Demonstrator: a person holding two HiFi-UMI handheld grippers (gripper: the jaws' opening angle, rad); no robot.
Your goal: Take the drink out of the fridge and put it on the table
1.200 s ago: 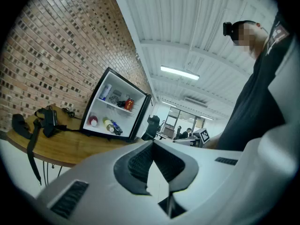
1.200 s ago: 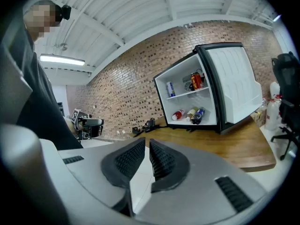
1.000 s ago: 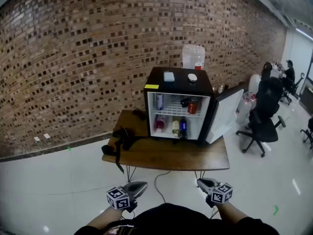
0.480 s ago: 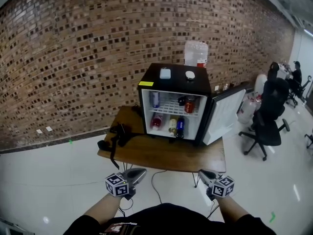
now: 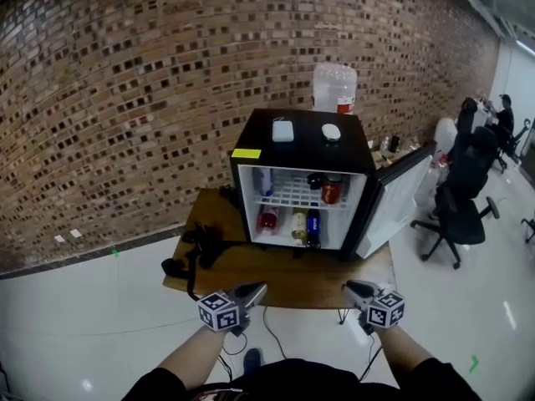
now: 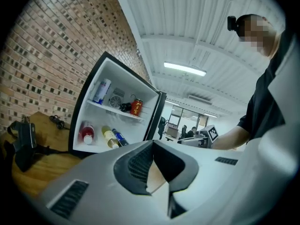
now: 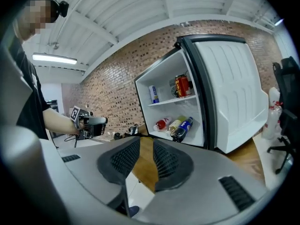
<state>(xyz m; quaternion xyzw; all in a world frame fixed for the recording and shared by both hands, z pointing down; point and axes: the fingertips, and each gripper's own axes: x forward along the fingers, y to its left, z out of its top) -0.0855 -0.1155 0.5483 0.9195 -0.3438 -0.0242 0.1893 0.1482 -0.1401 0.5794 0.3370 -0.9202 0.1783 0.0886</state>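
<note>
upright red can [image 5: 331, 192] in the open black mini fridge [image 5: 305, 144], upper shelf, right side — nearer the right gripper [image 5: 353, 288], jaws just parting, empty; left gripper [image 5: 256, 290] pressed together.

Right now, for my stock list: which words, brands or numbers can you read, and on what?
No text is legible.
Red can: print too small.
Blue bottle: label blurred.
Yellow sticker on the fridge: too small to tell.

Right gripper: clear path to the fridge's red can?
Probably, after stepping closer: fridge door open, nothing before the red can; right gripper, jaws just opening, empty, hangs near the table edge.
</note>
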